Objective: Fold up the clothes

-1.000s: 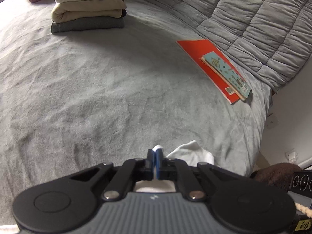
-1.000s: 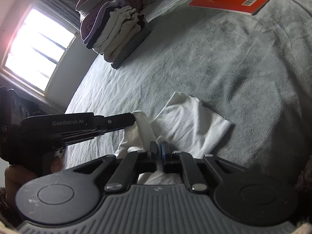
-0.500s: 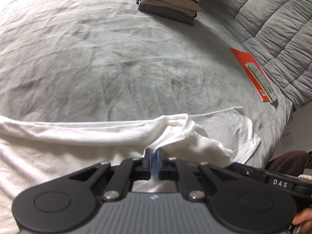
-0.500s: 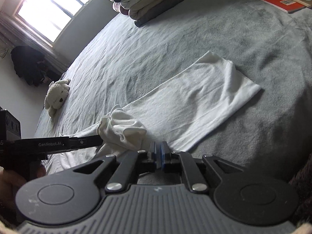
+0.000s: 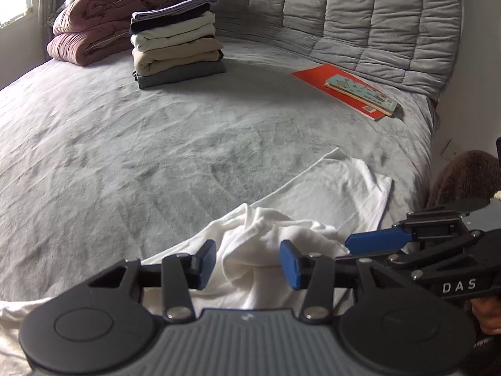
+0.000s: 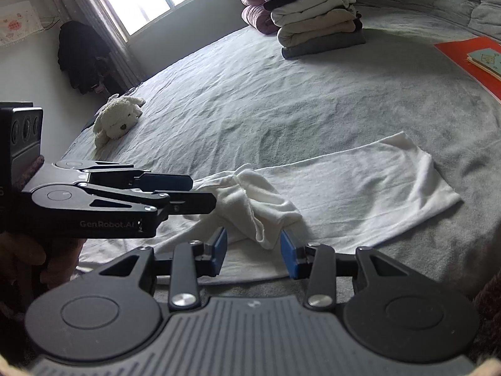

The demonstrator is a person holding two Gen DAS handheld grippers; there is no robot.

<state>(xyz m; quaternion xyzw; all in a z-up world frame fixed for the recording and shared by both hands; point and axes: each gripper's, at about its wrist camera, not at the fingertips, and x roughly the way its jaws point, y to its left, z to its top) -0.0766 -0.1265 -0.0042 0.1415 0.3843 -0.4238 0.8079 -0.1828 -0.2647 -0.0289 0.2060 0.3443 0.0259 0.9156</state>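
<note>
A white garment [image 5: 338, 191] [image 6: 360, 185] lies stretched along the near edge of the grey bed, flat at its right end and bunched into a crumpled lump [image 5: 272, 235] [image 6: 253, 206] in the middle. My left gripper [image 5: 247, 261] is open, its blue pads either side of the lump without clamping it. My right gripper [image 6: 253, 247] is open too, just in front of the same lump. Each gripper shows in the other's view: the right one [image 5: 375, 241] from the right, the left one [image 6: 188, 191] from the left, both with fingertips at the bunched cloth.
A stack of folded clothes [image 5: 177, 44] [image 6: 319, 18] sits at the back of the bed [image 5: 156, 131], beside a rolled mauve quilt [image 5: 103, 28]. Red and teal books [image 5: 353, 91] lie at the right. A white plush toy [image 6: 117, 117] rests at the left edge.
Both grippers were shut on the white garment and spread it out along the bed. Now both have opened and let the cloth go; it rests on the bed.
</note>
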